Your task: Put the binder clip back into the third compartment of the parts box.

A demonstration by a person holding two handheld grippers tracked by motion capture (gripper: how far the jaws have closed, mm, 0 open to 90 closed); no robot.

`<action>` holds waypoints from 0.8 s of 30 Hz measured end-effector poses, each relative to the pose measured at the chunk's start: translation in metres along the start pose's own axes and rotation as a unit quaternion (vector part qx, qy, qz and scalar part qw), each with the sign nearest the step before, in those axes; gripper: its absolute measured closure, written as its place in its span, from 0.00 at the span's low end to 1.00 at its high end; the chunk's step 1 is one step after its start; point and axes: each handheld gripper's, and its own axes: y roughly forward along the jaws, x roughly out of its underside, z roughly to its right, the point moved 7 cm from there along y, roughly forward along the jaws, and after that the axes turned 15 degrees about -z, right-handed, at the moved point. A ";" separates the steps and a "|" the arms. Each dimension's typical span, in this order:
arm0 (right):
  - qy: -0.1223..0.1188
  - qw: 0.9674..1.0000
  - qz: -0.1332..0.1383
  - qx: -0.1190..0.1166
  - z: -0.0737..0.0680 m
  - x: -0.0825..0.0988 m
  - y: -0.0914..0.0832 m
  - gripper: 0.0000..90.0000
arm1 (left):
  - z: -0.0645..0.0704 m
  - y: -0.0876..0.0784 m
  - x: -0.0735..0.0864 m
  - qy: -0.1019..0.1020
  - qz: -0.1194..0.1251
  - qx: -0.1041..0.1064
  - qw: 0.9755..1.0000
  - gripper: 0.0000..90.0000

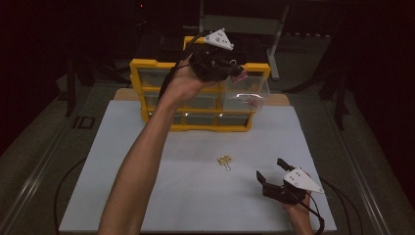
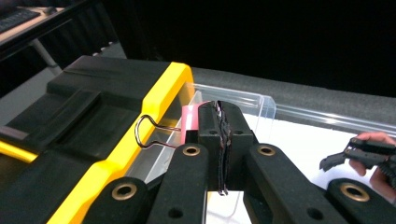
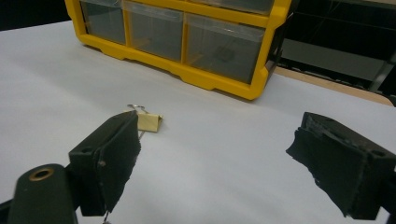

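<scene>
My left gripper (image 1: 238, 71) is raised over a clear drawer (image 1: 247, 91) pulled out of the yellow organizer (image 1: 141, 86). It is shut on a pink binder clip (image 2: 189, 117), whose wire handles stick out to the left above the organizer's yellow edge (image 2: 161, 95). The drawer's clear wall (image 2: 261, 105) lies just beyond the jaws. A gold binder clip (image 1: 224, 160) lies on the white mat (image 1: 195, 196). My right gripper (image 1: 271, 169) rests low at the front right, open. In the right gripper view the gold clip (image 3: 150, 122) sits just past the left pad, with nothing between the jaws (image 3: 219, 158).
The organizer (image 3: 219, 81) stands at the mat's far edge, its other clear drawers closed. Some small pink items lie in the open drawer. Dark floor and cables surround the table. The right gripper (image 2: 348, 156) and its hand appear far off in the left gripper view.
</scene>
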 end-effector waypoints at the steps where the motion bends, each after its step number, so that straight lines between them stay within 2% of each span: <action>1: 0.000 1.000 0.000 0.000 0.000 0.000 0.000 0.15 | 0.000 0.002 0.000 -0.007 0.001 0.009 1.000 0.95; 2: 0.001 1.000 0.000 0.000 0.000 0.000 0.000 0.15 | 0.001 0.004 0.001 -0.016 -0.003 0.020 1.000 0.77; 3: 0.001 1.000 0.000 0.001 0.000 0.000 0.000 0.15 | 0.001 0.004 0.001 -0.016 -0.003 0.020 1.000 0.59; 4: 0.001 1.000 0.000 0.001 0.000 0.000 0.000 0.15 | -0.001 0.006 0.003 -0.023 -0.010 0.001 1.000 0.59; 5: 0.001 1.000 0.001 0.001 0.001 0.000 0.000 0.15 | -0.004 0.006 0.005 -0.040 -0.011 0.002 0.999 0.38; 6: 0.001 1.000 0.000 0.002 0.001 0.000 0.000 0.14 | -0.004 0.006 0.006 -0.042 -0.011 0.003 0.999 0.26; 8: 0.002 1.000 -0.001 0.003 0.001 0.000 0.000 0.14 | -0.007 0.005 0.011 -0.048 -0.016 -0.007 0.999 0.17; 18: -0.001 1.000 -0.001 0.002 -0.001 0.000 0.001 0.15 | -0.006 -0.001 0.034 -0.056 -0.033 -0.027 0.998 0.15; 24: -0.002 1.000 -0.001 0.002 -0.001 0.000 0.001 0.15 | -0.001 0.000 0.047 -0.052 -0.037 -0.028 0.998 0.16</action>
